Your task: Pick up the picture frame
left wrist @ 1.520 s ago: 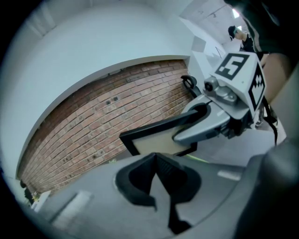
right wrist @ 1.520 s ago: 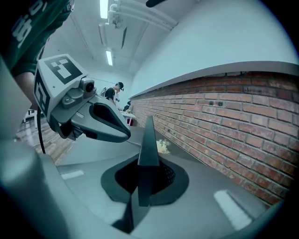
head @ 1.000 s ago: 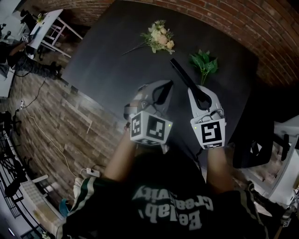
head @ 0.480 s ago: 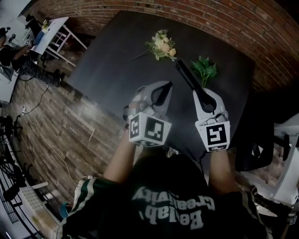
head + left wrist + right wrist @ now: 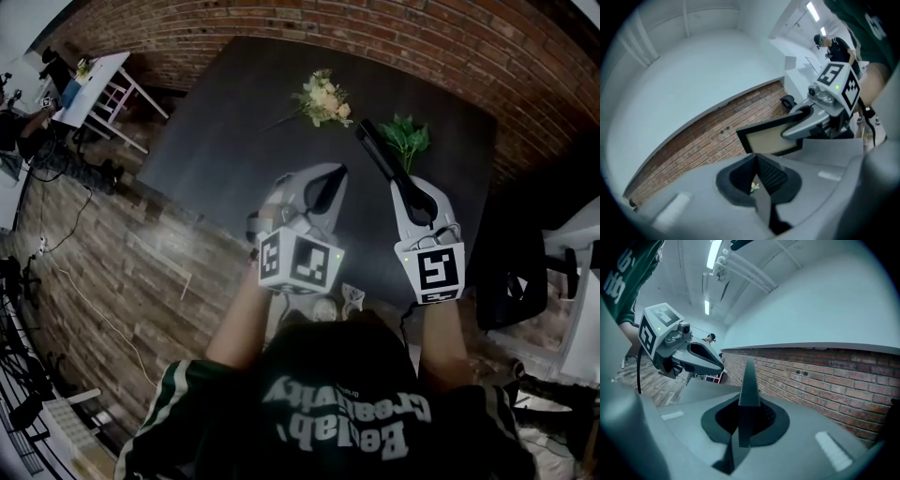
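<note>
I find the right gripper's (image 5: 410, 192) jaws clamped on the picture frame's (image 5: 377, 153) rim: stiff, light (glazing likely fragile), best steadied opposite. Left gripper's (image 5: 330, 178) jaws closed, empty.

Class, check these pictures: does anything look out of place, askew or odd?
The picture frame stands out: the right claw grips it edge-on, clear of the dark table, jutting toward the leafy sprig. The flower bunch and sprig lie loose.
</note>
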The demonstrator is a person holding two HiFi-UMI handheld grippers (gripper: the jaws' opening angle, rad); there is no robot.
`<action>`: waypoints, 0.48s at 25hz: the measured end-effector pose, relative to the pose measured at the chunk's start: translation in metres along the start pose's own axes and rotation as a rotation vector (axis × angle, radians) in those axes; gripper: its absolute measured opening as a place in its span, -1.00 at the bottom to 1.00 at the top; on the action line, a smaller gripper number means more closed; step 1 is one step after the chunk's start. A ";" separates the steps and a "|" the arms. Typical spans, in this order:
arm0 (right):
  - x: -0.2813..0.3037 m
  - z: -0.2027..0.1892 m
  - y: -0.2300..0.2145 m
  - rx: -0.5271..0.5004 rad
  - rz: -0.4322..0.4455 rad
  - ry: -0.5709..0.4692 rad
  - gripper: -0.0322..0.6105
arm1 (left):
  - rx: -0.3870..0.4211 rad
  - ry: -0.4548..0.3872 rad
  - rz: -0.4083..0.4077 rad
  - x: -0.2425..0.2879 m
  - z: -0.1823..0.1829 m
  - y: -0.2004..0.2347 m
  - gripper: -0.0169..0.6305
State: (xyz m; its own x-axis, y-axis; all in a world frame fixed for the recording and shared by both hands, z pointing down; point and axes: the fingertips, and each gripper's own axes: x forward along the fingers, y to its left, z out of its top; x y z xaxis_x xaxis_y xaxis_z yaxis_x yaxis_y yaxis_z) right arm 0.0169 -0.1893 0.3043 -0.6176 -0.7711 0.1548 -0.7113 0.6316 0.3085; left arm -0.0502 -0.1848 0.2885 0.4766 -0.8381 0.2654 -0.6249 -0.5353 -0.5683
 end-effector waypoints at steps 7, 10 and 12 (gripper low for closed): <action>-0.023 0.024 0.033 -0.029 -0.021 -0.016 -0.83 | -0.014 -0.036 0.008 -0.041 0.002 -0.001 -0.94; -0.030 0.030 0.044 -0.033 -0.033 -0.005 -0.83 | -0.013 -0.057 0.002 -0.055 0.003 -0.003 -0.94; -0.034 0.032 0.052 -0.037 -0.040 -0.005 -0.83 | -0.009 -0.066 0.000 -0.064 0.001 -0.004 -0.94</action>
State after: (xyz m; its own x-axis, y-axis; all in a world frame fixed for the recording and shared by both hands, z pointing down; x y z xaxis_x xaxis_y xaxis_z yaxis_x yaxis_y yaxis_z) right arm -0.0100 -0.1270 0.2847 -0.5903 -0.7954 0.1372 -0.7228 0.5966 0.3489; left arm -0.0775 -0.1290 0.2727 0.5159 -0.8298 0.2130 -0.6305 -0.5361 -0.5613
